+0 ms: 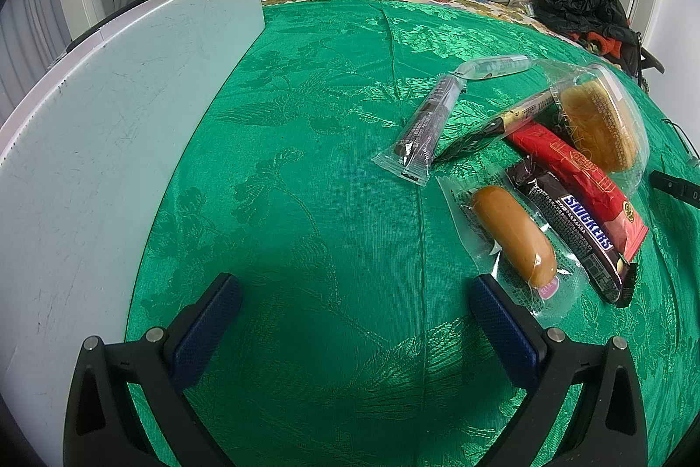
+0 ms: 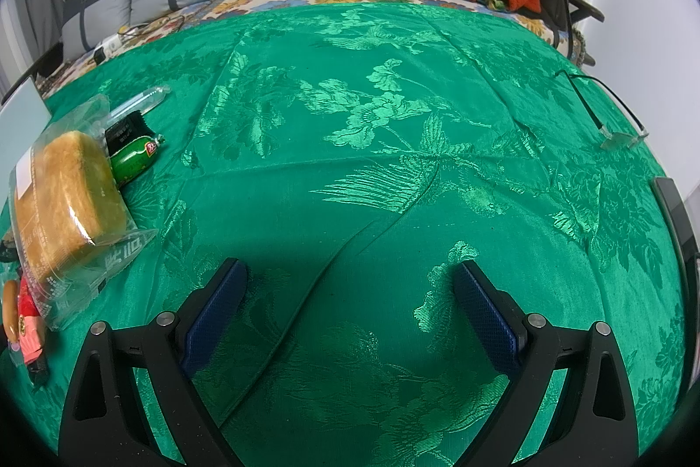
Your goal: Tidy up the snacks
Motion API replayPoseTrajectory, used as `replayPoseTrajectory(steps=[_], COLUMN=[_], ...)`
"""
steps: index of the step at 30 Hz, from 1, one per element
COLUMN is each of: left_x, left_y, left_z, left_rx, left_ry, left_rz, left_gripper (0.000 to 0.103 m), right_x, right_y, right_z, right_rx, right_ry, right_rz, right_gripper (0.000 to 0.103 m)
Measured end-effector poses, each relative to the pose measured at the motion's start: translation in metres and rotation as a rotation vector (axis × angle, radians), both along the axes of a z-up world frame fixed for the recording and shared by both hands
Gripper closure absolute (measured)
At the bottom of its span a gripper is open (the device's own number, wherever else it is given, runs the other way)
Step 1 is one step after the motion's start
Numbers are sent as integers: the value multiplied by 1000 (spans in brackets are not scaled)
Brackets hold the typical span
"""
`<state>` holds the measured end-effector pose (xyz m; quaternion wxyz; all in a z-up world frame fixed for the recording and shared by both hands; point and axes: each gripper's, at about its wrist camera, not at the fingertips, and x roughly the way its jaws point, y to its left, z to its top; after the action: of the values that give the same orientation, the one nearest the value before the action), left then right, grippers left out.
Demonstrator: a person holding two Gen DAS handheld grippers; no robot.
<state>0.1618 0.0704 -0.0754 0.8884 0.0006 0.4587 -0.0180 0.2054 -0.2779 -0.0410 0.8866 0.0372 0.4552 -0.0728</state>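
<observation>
I am hovering both claws over the green cloth [image 2: 393, 143] with nothing picked up yet, so I judge the sorting is only starting. My left gripper [image 1: 354, 307] is standing spread wide and empty; the snack pile is lying ahead and to its right. Nearest, just beyond its right finger, the wrapped sausage roll [image 1: 514, 237] is resting in clear film. Beside that, further right, the dark bar is reading "SNICKERS" [image 1: 586, 228] in white and blue, and a red packet [image 1: 577, 178] with a gold seal is touching it; its lettering I cannot read. The bagged round bun [image 1: 599, 125] is sitting beyond those, with thin stick packs [image 1: 426, 125] ahead. A pale board [image 1: 109, 143] is lying to the left, possibly where things should go.

My right gripper [image 2: 350, 309] is also spread and empty, with bare cloth between its fingers; the bun [image 2: 65, 200] is off to its left, a green pack [image 2: 135, 156] behind it.

Next I would be swinging the left claw rightward and lowering it over the sausage roll; the slippery film calls for a square pinch.
</observation>
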Motion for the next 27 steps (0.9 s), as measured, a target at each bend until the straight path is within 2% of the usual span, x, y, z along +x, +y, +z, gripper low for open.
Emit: replayPoseTrajectory(steps=[21,24,25,27], left_x=[-1,-3,-4,-8], left_y=[1,1,0,0], left_z=[0,1,3,9], left_rx=[-3,0,-14,-88], left_ry=[-1,27,61,76], left_rz=[-1,-40,-66,-60], left_gripper=[0,0,0,1], right_x=[0,0,-1,0], right_y=[0,0,0,0], right_z=[0,0,0,0], right_rx=[0,0,0,0], right_ry=[0,0,0,0], right_rz=[0,0,0,0], right_gripper=[5,5,5,5])
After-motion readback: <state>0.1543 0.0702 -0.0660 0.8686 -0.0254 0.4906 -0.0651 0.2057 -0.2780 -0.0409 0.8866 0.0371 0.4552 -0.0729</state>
